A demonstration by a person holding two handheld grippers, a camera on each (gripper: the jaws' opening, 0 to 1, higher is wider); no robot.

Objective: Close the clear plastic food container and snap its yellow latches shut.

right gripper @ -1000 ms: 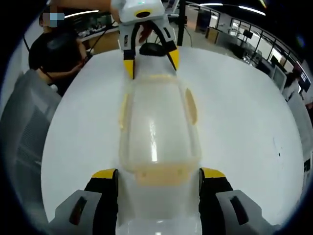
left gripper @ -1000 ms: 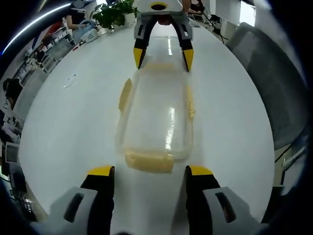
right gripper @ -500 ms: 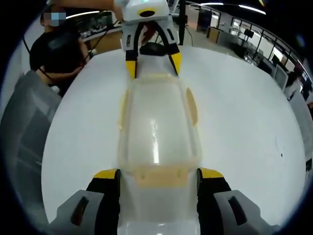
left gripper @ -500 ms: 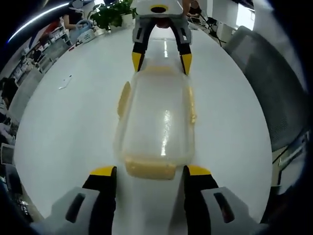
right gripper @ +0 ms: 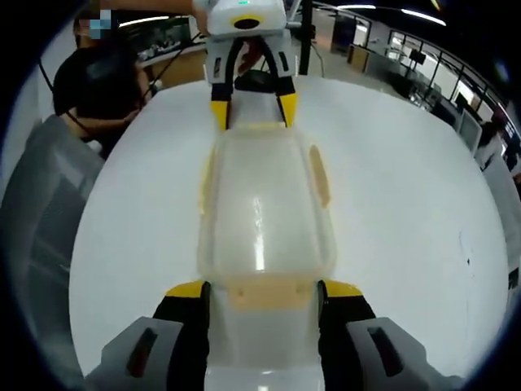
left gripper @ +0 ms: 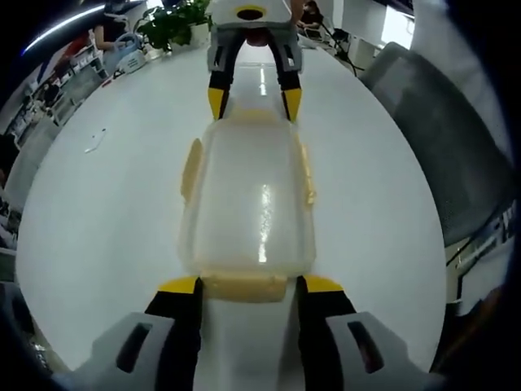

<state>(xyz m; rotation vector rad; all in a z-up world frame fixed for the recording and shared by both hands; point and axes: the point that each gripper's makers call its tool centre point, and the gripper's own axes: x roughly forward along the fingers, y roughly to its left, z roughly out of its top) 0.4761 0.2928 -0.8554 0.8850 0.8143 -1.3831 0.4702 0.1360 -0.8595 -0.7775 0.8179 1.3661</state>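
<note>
On the white table (left gripper: 98, 212), lidded container (left gripper: 248, 195) between both part-open grippers (left gripper: 244, 287) (right gripper: 264, 287), end latches (right gripper: 266, 290) apparently ungripped.

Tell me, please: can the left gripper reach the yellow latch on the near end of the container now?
Probably yes. The left gripper has open jaws on either side of the end latch, with nothing in between.

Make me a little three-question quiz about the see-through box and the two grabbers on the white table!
1. True or false: the lid lies on the clear container.
2. The left gripper is at: A) a long side, B) a short end, C) above the lid.
3. What colour are the latches on the sides?

Key:
1. True; the lid is on.
2. B; its jaws flank the end latch, while the right gripper stands at the opposite end.
3. Yellow.
</note>
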